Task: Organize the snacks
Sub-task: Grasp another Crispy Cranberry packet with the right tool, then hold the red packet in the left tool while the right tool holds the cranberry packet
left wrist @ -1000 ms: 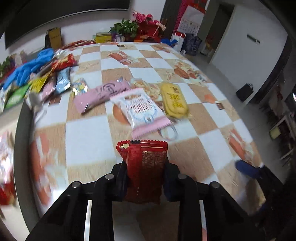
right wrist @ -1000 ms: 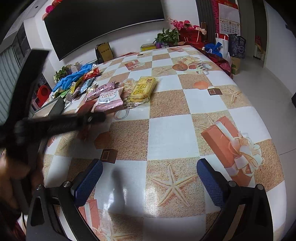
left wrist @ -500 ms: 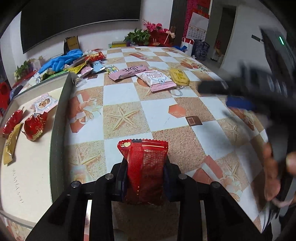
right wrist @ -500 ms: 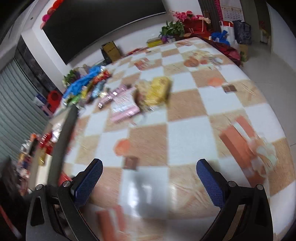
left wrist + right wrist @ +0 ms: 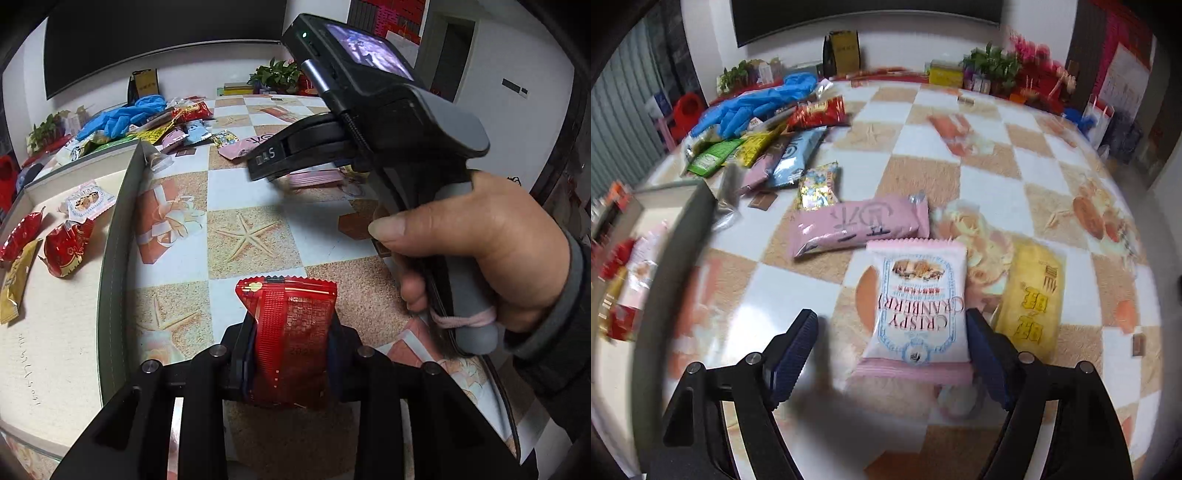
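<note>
Between my left gripper's (image 5: 290, 354) pads sits a clamped red snack packet (image 5: 290, 332); my right gripper (image 5: 892, 354), closing, straddles the cranberry packet (image 5: 918, 306) unpinched.

right gripper (image 5: 892, 345) now over cranberry packet (image 5: 918, 308) (closing)

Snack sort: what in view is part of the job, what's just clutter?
Job:
- red packet, held in left gripper
- cranberry packet, between the closing jaws of right gripper
- pink packet
- yellow packet
- tray

Clutter:
- blue gloves
- plants
</note>
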A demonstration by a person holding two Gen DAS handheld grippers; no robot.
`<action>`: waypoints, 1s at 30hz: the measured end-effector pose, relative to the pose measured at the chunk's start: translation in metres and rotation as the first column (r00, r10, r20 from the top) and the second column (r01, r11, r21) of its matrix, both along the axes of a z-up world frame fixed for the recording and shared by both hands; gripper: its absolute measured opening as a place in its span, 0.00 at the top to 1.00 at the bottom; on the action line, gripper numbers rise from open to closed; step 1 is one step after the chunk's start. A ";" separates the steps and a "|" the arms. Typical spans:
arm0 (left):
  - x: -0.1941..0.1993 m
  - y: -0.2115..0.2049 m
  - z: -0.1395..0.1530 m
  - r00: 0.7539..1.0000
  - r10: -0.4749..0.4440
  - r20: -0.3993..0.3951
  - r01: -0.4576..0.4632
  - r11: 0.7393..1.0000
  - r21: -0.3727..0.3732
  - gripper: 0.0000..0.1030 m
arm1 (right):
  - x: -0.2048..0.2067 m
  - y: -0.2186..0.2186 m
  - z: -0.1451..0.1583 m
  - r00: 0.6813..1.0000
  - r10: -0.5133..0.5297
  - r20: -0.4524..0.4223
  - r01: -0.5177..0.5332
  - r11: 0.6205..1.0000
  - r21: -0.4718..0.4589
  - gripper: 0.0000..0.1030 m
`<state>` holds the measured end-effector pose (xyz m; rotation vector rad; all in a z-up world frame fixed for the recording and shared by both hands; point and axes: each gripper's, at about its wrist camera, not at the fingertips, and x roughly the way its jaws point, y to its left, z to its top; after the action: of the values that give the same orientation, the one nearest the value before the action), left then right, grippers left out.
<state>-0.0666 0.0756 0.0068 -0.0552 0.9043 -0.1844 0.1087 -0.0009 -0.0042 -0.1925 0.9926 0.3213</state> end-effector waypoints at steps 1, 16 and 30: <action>0.000 0.000 0.000 1.000 0.000 0.000 0.000 1.000 0.000 0.66 | -0.003 -0.001 0.001 1.000 0.006 0.008 -0.006 1.000 0.018 0.55; 0.000 0.003 0.000 0.998 0.061 0.006 -0.061 0.997 0.044 0.68 | -0.122 -0.070 0.023 0.990 -0.141 0.027 0.136 0.979 0.151 0.57; 0.000 0.004 -0.001 0.994 0.111 0.009 -0.112 0.988 0.107 0.68 | -0.143 -0.073 0.006 0.984 -0.166 0.058 0.160 0.982 0.099 0.56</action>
<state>-0.0662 0.0794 0.0057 -0.0061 0.9045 -0.0317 -0.0348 -0.0739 0.0022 -0.0351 0.9188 0.2098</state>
